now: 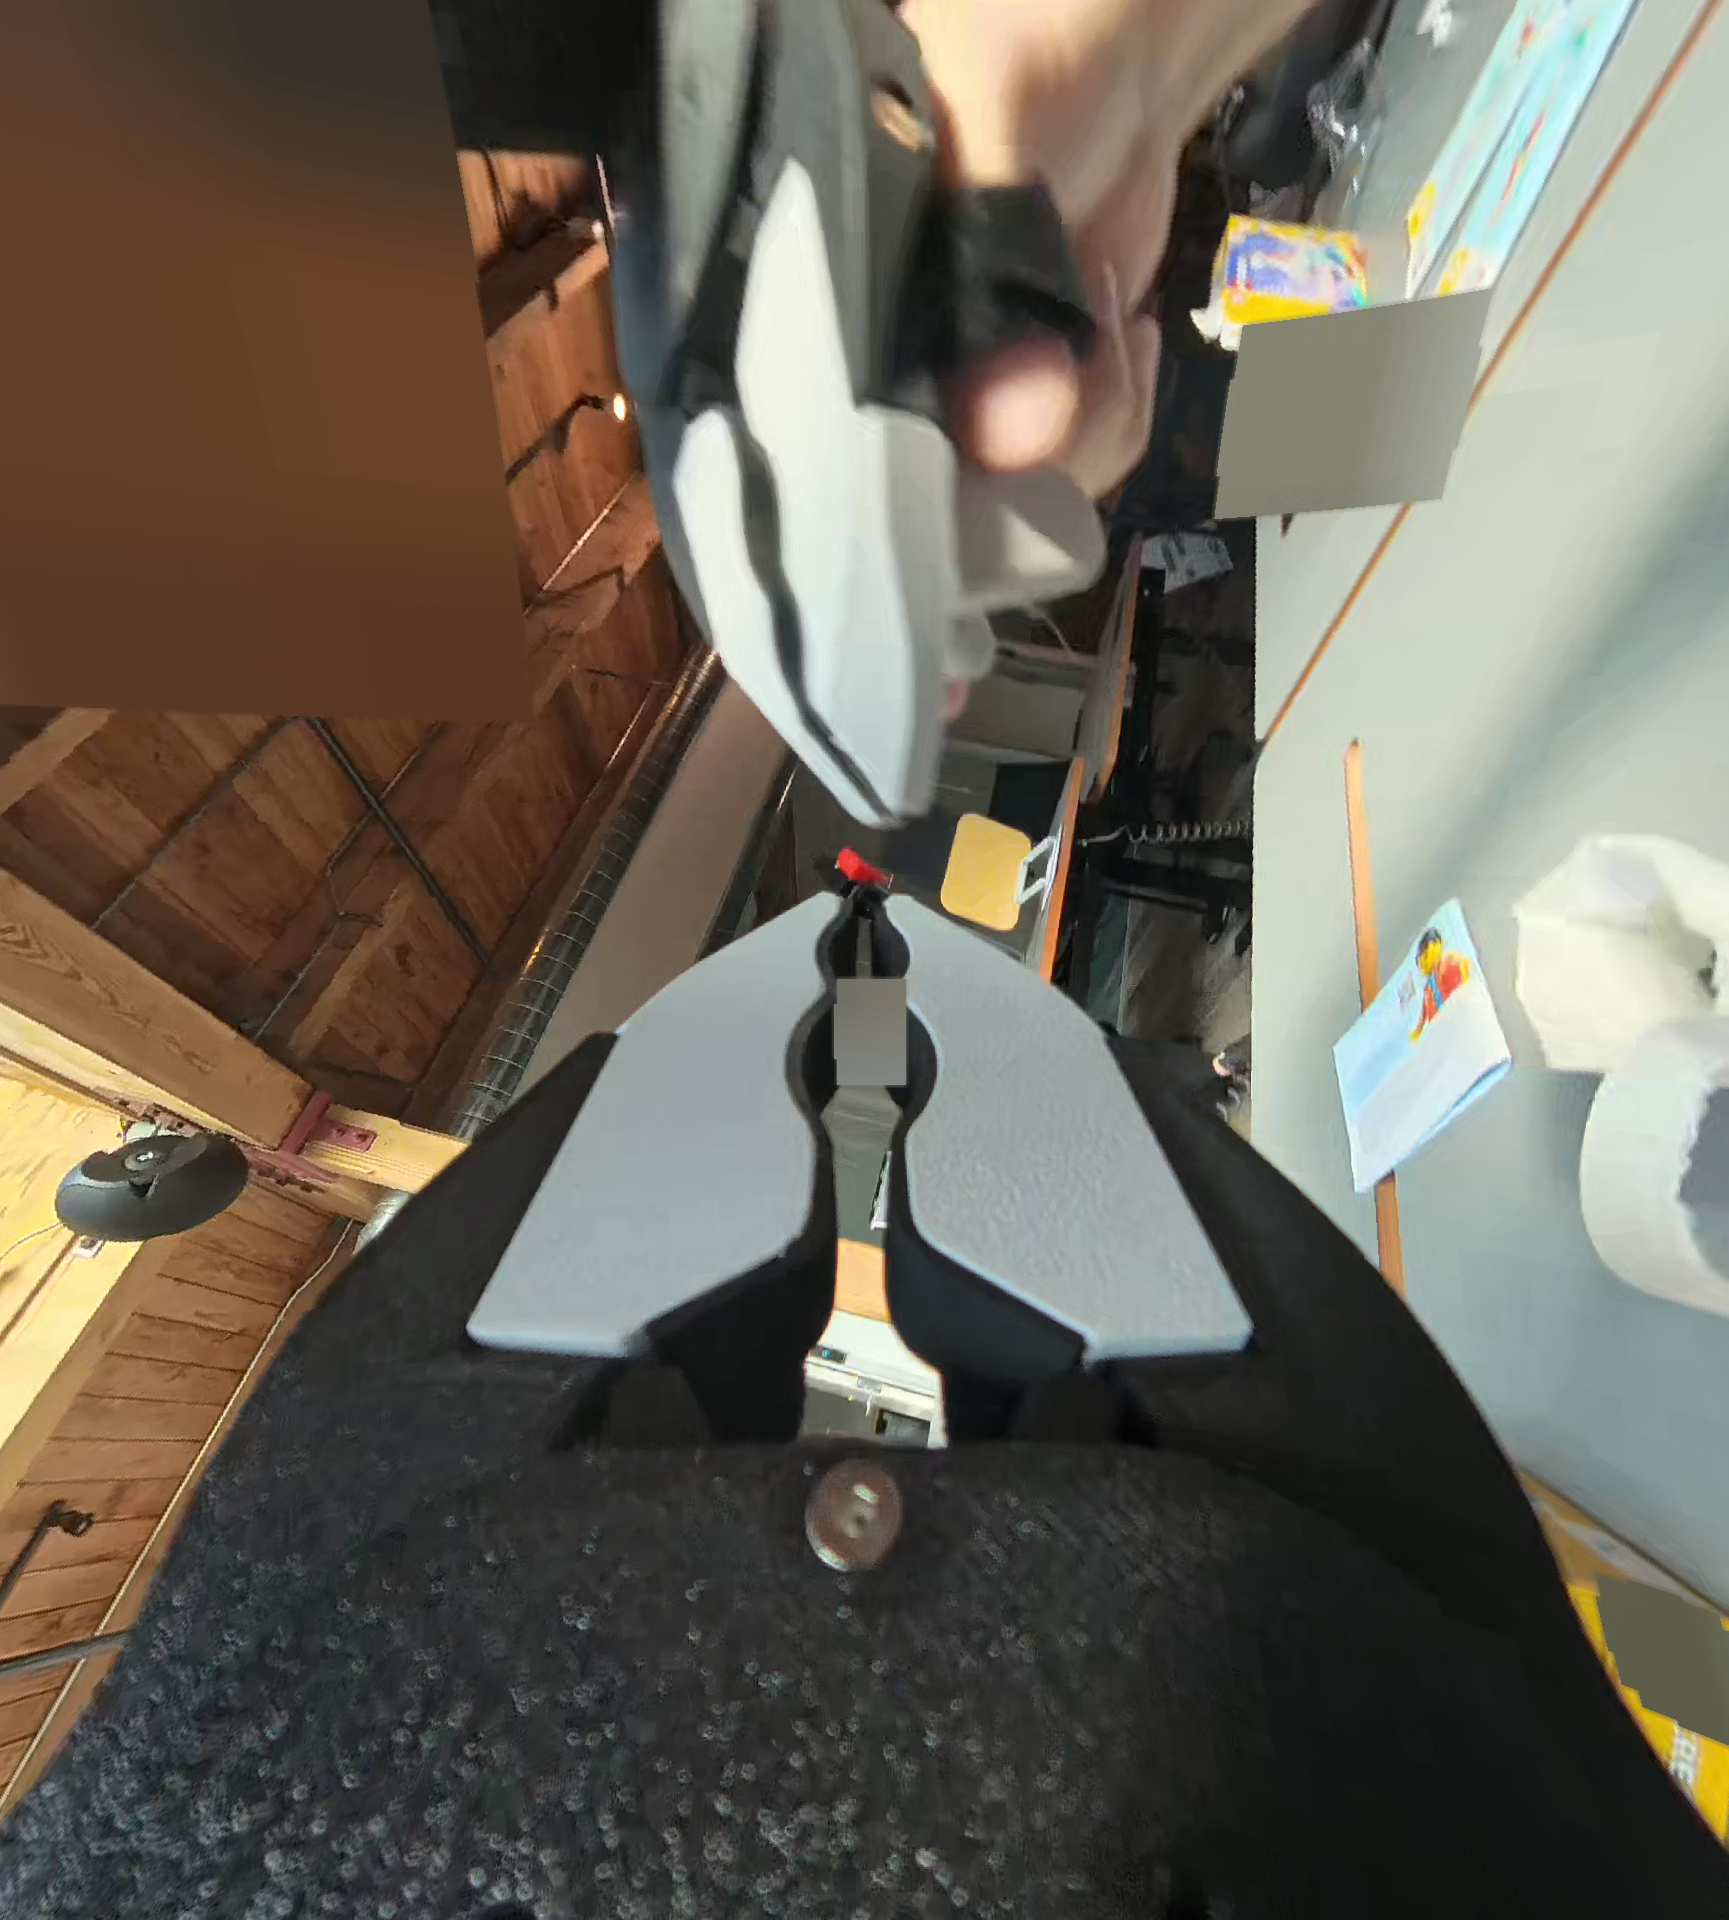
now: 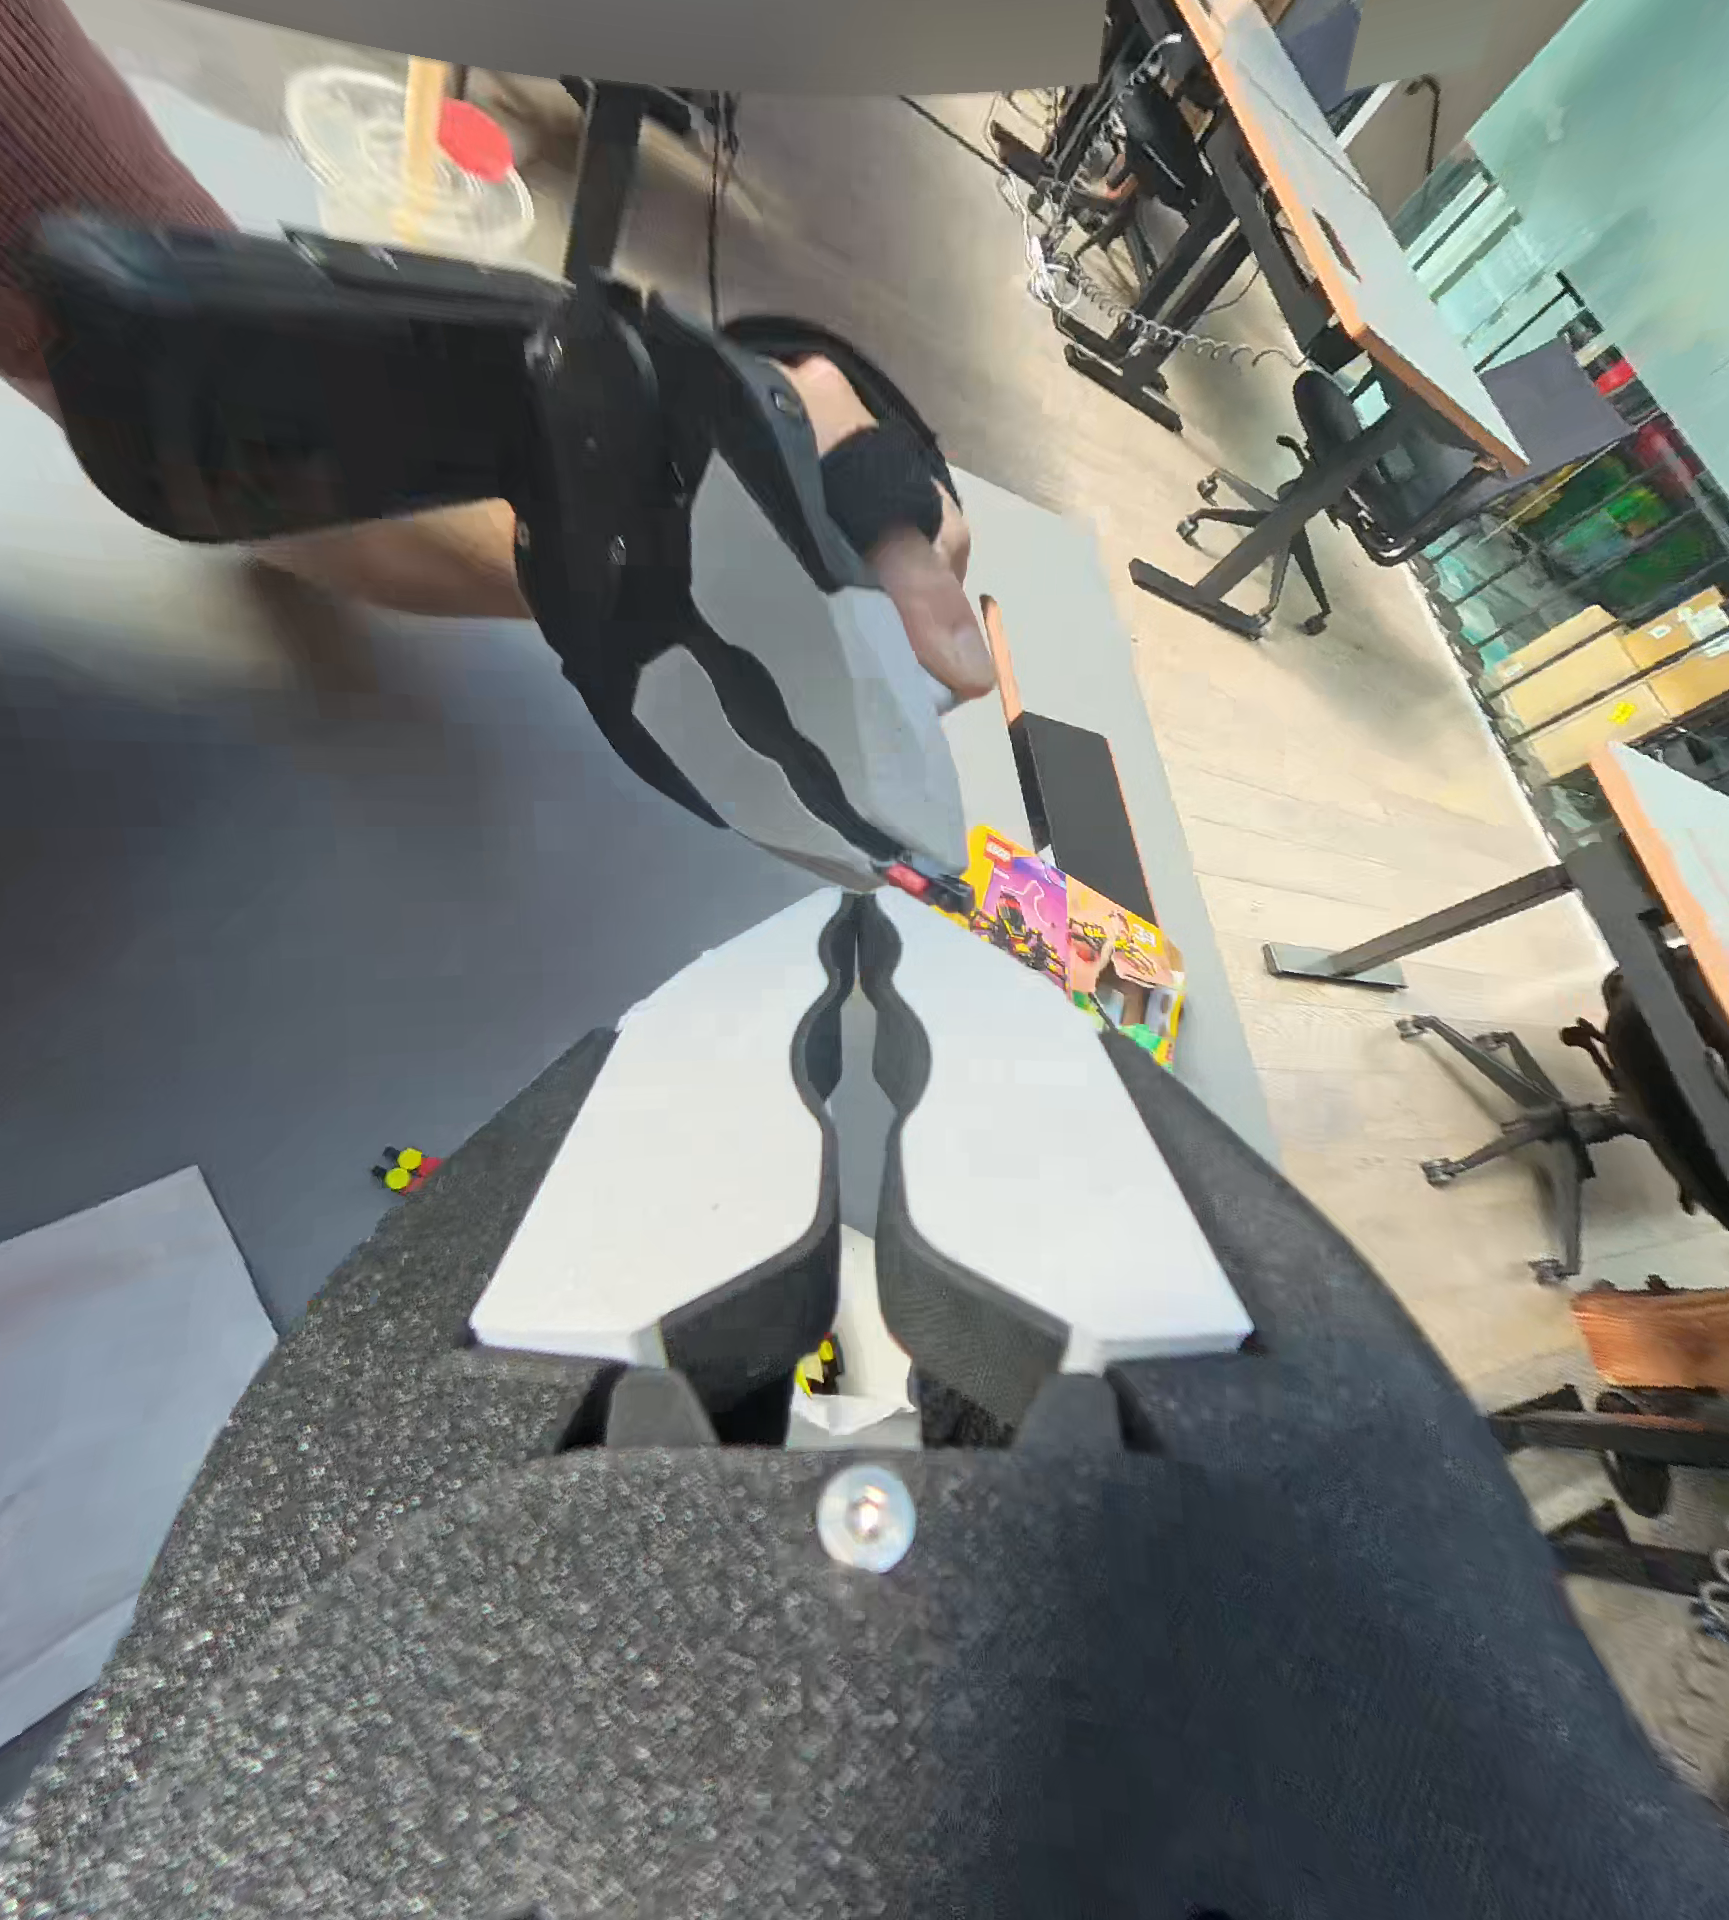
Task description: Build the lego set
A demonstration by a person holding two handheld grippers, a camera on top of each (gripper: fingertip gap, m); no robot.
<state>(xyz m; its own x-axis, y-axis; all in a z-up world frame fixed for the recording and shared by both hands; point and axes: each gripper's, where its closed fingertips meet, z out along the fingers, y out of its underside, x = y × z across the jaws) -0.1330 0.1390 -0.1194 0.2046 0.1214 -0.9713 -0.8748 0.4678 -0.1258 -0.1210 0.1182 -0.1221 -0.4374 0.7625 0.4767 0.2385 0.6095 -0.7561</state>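
My left gripper [image 1: 860, 909] is shut on a small red and black lego piece [image 1: 855, 864], which sticks out past its fingertips. The right wrist view shows the same left gripper [image 2: 899, 868] coming in from the upper left, with the red and black piece [image 2: 914, 881] pinched at its tips. My right gripper [image 2: 858, 902] is shut and nothing shows between its fingers. Its tips sit just below and beside the held piece. In the left wrist view the right gripper [image 1: 886, 816] hangs from above, a little beyond the piece and apart from it.
A colourful lego box [image 2: 1068, 935] lies on the grey table [image 2: 216, 935] near its edge. A few small yellow and red pieces [image 2: 408, 1169] and a white sheet [image 2: 39, 1403] lie at the left. An instruction booklet [image 1: 1416, 1049] and a white bag [image 1: 1618, 966] are also on the table. Left and right tips are no more than a few centimetres apart.
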